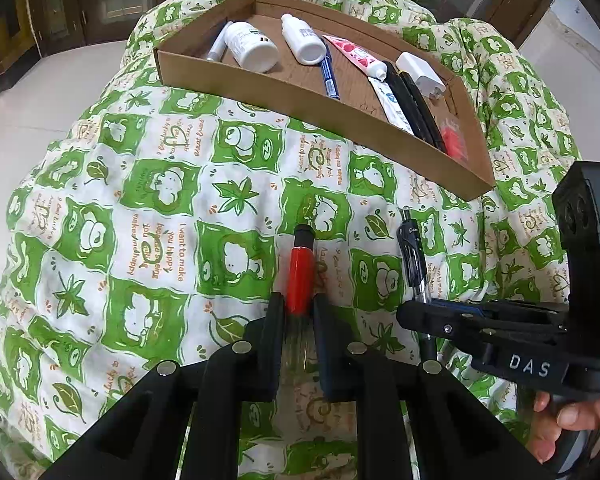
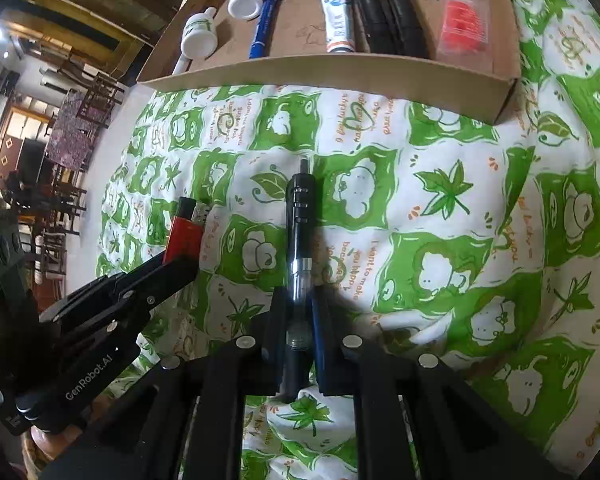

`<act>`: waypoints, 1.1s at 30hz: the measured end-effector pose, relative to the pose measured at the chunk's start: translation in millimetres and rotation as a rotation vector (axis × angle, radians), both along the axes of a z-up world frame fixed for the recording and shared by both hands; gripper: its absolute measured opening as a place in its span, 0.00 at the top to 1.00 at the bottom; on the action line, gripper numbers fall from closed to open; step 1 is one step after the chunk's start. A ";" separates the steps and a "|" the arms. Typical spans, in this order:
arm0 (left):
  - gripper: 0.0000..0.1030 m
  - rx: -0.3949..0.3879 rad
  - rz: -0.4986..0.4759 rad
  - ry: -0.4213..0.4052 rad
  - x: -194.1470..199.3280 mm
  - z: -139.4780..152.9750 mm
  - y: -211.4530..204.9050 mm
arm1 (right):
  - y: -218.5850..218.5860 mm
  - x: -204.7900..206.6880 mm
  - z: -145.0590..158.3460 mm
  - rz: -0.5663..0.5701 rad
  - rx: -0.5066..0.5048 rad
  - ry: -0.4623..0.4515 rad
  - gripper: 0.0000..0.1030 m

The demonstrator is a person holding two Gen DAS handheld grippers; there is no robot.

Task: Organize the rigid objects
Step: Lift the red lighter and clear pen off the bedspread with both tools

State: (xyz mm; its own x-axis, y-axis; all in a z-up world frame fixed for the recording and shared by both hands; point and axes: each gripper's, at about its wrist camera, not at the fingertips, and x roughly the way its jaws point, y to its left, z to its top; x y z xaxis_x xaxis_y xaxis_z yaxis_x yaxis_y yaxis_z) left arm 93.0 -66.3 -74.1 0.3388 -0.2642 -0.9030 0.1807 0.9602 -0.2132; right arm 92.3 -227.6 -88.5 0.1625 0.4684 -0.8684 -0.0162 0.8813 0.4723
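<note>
Two grippers, each clamped on one item above the green-and-white patterned cloth [image 1: 148,208]. Left gripper [image 1: 298,308] pinches a red lighter [image 1: 300,276] between its fingers, black cap pointing toward the tray; in the right wrist view the same lighter [image 2: 184,232] shows at the tip of the left tool. Right gripper [image 2: 298,312] is closed on a black pen with a clear barrel section [image 2: 299,240], tip aimed forward; from the left wrist view the pen [image 1: 414,256] crosses the right tool's fingers. Cardboard tray [image 1: 284,88] sits on the cloth beyond both. Inside: two white bottles [image 1: 252,46], a blue marker [image 1: 329,74], a pink-and-white tube [image 1: 358,56], a white tube [image 1: 392,104], two black strips [image 1: 416,108], a white charger plug [image 1: 418,72], a red packet [image 1: 454,136].
</note>
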 end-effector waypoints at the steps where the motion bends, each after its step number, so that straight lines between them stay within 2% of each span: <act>1: 0.86 0.002 -0.001 0.002 1.3 -1.1 -1.1 | 2.6 0.1 0.8 0.007 -0.009 -0.006 0.89; 4: 0.89 0.003 -0.006 -0.001 5.3 -4.2 -5.0 | 9.3 0.0 6.2 0.029 -0.031 -0.032 0.89; 14: 0.90 -0.027 -0.022 -0.024 6.4 -0.9 -6.4 | 4.5 -1.0 24.9 0.015 0.041 -0.114 0.90; 17: 0.90 -0.013 -0.034 0.001 6.3 -6.2 -8.2 | 1.5 -1.1 23.0 0.014 0.026 -0.102 0.90; 21: 0.90 -0.006 -0.031 0.013 6.4 -9.1 -10.1 | 3.1 -0.4 5.6 0.030 -0.019 -0.043 0.90; 26: 0.90 0.008 -0.031 0.020 6.9 -10.4 -10.8 | 9.9 -0.9 4.2 0.058 -0.059 -0.057 0.90; 33: 0.90 0.011 -0.036 0.010 6.9 -9.6 -12.5 | 13.7 -3.7 10.0 0.054 -0.053 -0.082 0.90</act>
